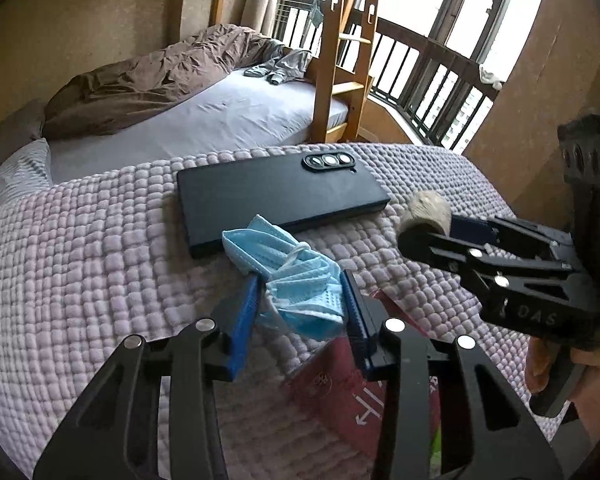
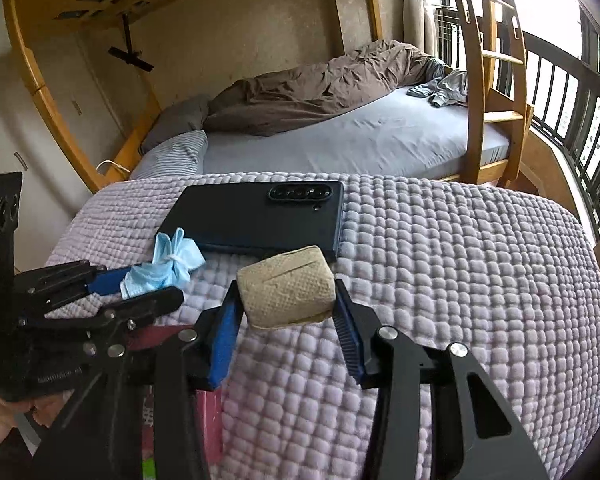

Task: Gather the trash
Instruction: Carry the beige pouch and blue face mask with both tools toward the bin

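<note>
**Both grippers loaded, red bag just below**

The left gripper (image 1: 300,300) is clamped on a crumpled blue face mask (image 1: 296,276), its blue pads pressed into the folds from either side. The right gripper (image 2: 286,300) is closed on a beige roll of bandage (image 2: 286,290), the roll's long axis lying across the gap between the pads. Both pieces of trash are already held clear of the lilac quilt (image 2: 460,280).

Taking the black phone (image 2: 256,220) as landmark: the mask hangs just in front of its near-left corner, the bandage roll just in front of its near-right corner, and the phone itself lies flat on the quilt with its camera strip on the far side.

A red bag (image 1: 352,400) sits nearer than the phone, directly under the left gripper and to the lower left of the right one. If that is the collecting bag, the left hand is the closer.

Beyond the phone stands a bunk bed with a brown duvet (image 2: 312,92).
</note>
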### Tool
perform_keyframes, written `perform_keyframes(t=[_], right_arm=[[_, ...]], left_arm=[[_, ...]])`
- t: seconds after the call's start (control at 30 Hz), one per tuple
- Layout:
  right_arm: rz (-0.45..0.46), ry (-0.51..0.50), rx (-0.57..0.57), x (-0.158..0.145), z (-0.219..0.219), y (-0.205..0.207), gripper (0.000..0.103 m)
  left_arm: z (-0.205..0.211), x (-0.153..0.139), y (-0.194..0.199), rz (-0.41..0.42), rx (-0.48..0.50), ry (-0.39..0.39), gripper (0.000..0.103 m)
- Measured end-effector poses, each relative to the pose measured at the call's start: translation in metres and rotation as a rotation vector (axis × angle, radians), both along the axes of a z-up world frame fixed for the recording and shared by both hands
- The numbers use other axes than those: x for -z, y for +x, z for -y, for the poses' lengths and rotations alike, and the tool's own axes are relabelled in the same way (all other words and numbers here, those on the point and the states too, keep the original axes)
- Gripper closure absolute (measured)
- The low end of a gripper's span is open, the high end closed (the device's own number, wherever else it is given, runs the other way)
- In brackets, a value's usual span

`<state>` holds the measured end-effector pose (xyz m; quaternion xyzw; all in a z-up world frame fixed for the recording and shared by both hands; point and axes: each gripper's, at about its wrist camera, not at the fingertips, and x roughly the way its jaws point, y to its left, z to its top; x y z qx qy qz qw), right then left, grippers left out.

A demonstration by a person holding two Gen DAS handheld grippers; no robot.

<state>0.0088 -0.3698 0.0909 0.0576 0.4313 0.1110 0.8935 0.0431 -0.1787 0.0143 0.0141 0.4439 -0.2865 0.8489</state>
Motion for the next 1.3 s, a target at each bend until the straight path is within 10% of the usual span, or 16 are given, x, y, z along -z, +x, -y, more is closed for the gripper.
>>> perform_keyframes(t=[1.3], right_arm=[[-0.012,0.066,-0.095,-0.033,-0.029,-0.177,0.059]], left_arm=[[-0.048,-0.025,-0.14,-0.036,-0.077,-0.015,0.061]])
